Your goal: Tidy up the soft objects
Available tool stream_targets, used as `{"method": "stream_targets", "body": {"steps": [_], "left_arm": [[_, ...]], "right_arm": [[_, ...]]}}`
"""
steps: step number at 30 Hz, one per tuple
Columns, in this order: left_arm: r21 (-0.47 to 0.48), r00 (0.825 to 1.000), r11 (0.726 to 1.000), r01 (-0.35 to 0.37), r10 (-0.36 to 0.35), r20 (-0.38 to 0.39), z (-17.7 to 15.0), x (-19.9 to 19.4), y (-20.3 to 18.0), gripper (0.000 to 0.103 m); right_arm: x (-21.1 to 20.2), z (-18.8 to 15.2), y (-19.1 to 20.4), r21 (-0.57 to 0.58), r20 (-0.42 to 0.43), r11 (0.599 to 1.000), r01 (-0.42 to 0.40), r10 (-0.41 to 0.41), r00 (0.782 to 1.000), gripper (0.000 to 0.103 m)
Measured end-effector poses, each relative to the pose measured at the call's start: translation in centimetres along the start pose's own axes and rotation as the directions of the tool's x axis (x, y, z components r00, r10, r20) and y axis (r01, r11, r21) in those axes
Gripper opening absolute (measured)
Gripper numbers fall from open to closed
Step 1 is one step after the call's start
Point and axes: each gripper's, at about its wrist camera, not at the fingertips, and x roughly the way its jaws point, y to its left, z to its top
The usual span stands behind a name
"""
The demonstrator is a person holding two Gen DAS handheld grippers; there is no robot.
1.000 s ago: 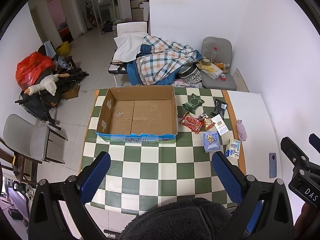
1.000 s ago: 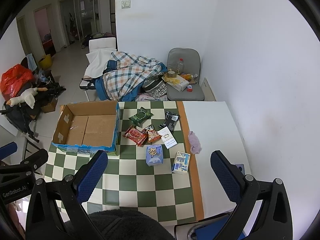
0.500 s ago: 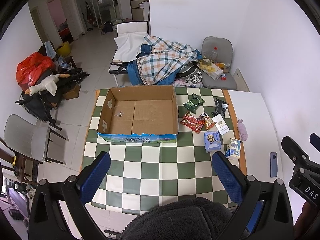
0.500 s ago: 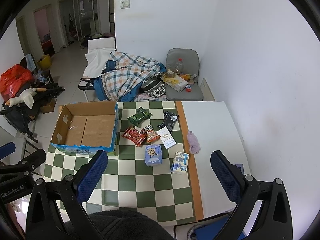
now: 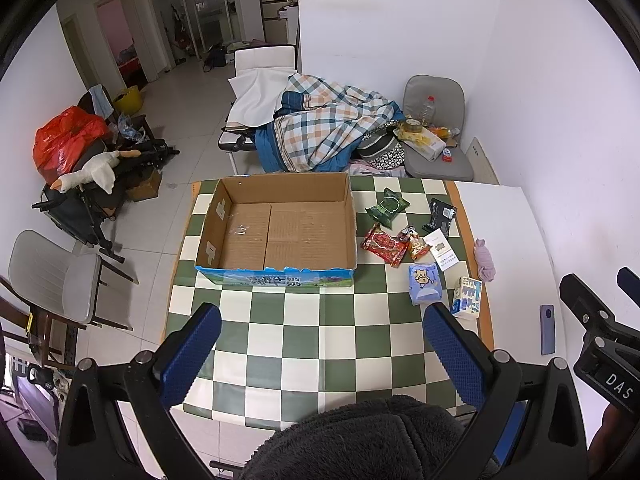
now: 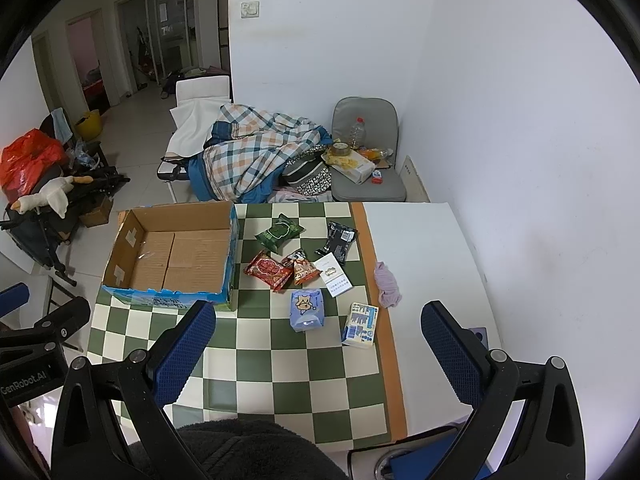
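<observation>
An empty cardboard box stands on the green-checked table. To its right lie soft packs: a green pouch, a black pouch, a red snack bag, a small orange bag, a blue tissue pack, a white-blue tissue pack, a white card box and a pink cloth. My left gripper and right gripper hover high above the near table edge, both open and holding nothing.
A phone lies on the white table part at the right. Behind the table stand a chair with a plaid blanket and a grey chair with a bottle. A grey chair is at the left. A dark fleece sleeve fills the bottom.
Both views have shifted only slightly; the right view has drifted a little so the table sits marginally higher. Nothing on the table has moved.
</observation>
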Motion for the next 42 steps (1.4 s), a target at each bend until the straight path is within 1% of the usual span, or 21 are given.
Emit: {"method": "stream_targets", "body": {"steps": [6, 10, 13, 15, 16, 17, 19, 20, 22, 25, 26, 27, 28, 30, 31, 32, 33, 34, 35, 39, 42], "left_arm": [[0.003, 1.000, 1.000, 0.003, -0.003, 0.001, 0.0, 0.0, -0.1, 0.103], [0.033, 1.000, 0.999, 0.012, -0.012, -0.005, 0.7, 1.2, -1.4, 0.103], [0.062, 1.000, 0.998, 0.014, -0.013, -0.025, 2.2, 4.3, -2.9, 0.103], [0.063, 0.996, 0.997, 0.041, -0.036, -0.080, 3.5, 8.0, -4.1, 0.103], [0.063, 0.993, 0.996, 0.056, -0.049, -0.112, 4.1, 9.8, -4.7, 0.103], [0.064, 0.985, 0.994, 0.085, -0.074, -0.159, 4.6, 12.5, -5.7, 0.103], [0.075, 0.967, 0.990, 0.116, -0.095, -0.236, 5.1, 16.4, -7.3, 0.103], [0.082, 0.953, 0.986, 0.143, -0.114, -0.282, 5.2, 19.1, -8.5, 0.103], [0.084, 0.926, 0.983, 0.164, -0.124, -0.357, 5.0, 23.5, -10.4, 0.103], [0.055, 0.870, 0.978, 0.203, -0.155, -0.467, 3.8, 29.4, -12.9, 0.102], [0.023, 0.834, 0.974, 0.224, -0.180, -0.521, 3.4, 32.1, -14.0, 0.101], [-0.002, 0.808, 0.971, 0.239, -0.200, -0.554, 3.1, 33.9, -14.7, 0.100], [-0.036, 0.776, 0.966, 0.257, -0.229, -0.588, 2.8, 35.6, -15.3, 0.100], [-0.128, 0.692, 0.950, 0.284, -0.295, -0.659, 1.8, 39.6, -16.7, 0.100], [-0.166, 0.660, 0.942, 0.293, -0.325, -0.677, 1.4, 40.8, -17.3, 0.100], [-0.200, 0.621, 0.933, 0.300, -0.350, -0.702, 0.9, 42.6, -18.2, 0.100], [-0.212, 0.603, 0.932, 0.295, -0.354, -0.715, 0.7, 43.7, -18.7, 0.100], [-0.220, 0.595, 0.931, 0.291, -0.357, -0.720, 0.5, 44.6, -19.2, 0.100], [-0.229, 0.582, 0.929, 0.291, -0.361, -0.729, 0.3, 45.8, -19.9, 0.100], [-0.210, 0.541, 0.933, 0.293, -0.343, -0.768, -0.6, 48.5, -22.1, 0.100], [-0.177, 0.531, 0.943, 0.282, -0.307, -0.790, -1.4, 50.1, -22.6, 0.100]], "right_arm": [[-0.2, -0.3, 0.1, 0.001, 0.008, 1.000, -0.002, 0.002, 1.000, 0.103], [0.3, -0.7, -0.4, 0.020, 0.001, 1.000, -0.011, 0.011, 1.000, 0.103], [3.0, -0.8, -2.3, 0.074, -0.048, 0.997, -0.009, 0.013, 0.999, 0.103], [5.6, -0.7, -3.6, 0.105, -0.094, 0.994, 0.007, 0.003, 0.996, 0.103], [8.0, -0.6, -4.6, 0.120, -0.130, 0.993, 0.017, -0.001, 0.991, 0.103], [9.8, -0.7, -5.2, 0.132, -0.158, 0.991, 0.023, -0.002, 0.987, 0.103], [14.4, -1.1, -6.7, 0.157, -0.232, 0.986, 0.049, -0.012, 0.973, 0.103], [17.1, -1.5, -7.6, 0.171, -0.273, 0.983, 0.059, -0.010, 0.962, 0.103], [22.1, -2.5, -9.2, 0.198, -0.340, 0.977, 0.083, -0.011, 0.940, 0.103], [29.2, -4.3, -11.3, 0.221, -0.427, 0.970, 0.101, 0.003, 0.904, 0.103], [31.1, -4.8, -11.8, 0.218, -0.447, 0.970, 0.106, 0.003, 0.895, 0.103], [33.3, -5.5, -12.2, 0.221, -0.470, 0.970, 0.103, 0.013, 0.882, 0.103], [34.7, -5.9, -12.5, 0.227, -0.481, 0.969, 0.096, 0.026, 0.876, 0.103], [38.3, -7.2, -13.1, 0.243, -0.509, 0.967, 0.080, 0.057, 0.859, 0.103], [39.8, -7.7, -13.3, 0.250, -0.516, 0.966, 0.071, 0.071, 0.854, 0.103], [40.9, -8.2, -13.4, 0.259, -0.527, 0.964, 0.065, 0.084, 0.846, 0.102], [41.9, -8.8, -13.4, 0.271, -0.545, 0.961, 0.058, 0.104, 0.832, 0.099], [43.2, -9.4, -13.4, 0.286, -0.564, 0.957, 0.049, 0.127, 0.816, 0.095], [44.4, -10.0, -13.5, 0.301, -0.578, 0.953, 0.041, 0.148, 0.802, 0.094], [47.1, -11.3, -13.5, 0.330, -0.600, 0.944, 0.023, 0.191, 0.777, 0.094], [48.6, -12.0, -13.5, 0.358, -0.613, 0.934, 0.009, 0.228, 0.756, 0.094]]}}
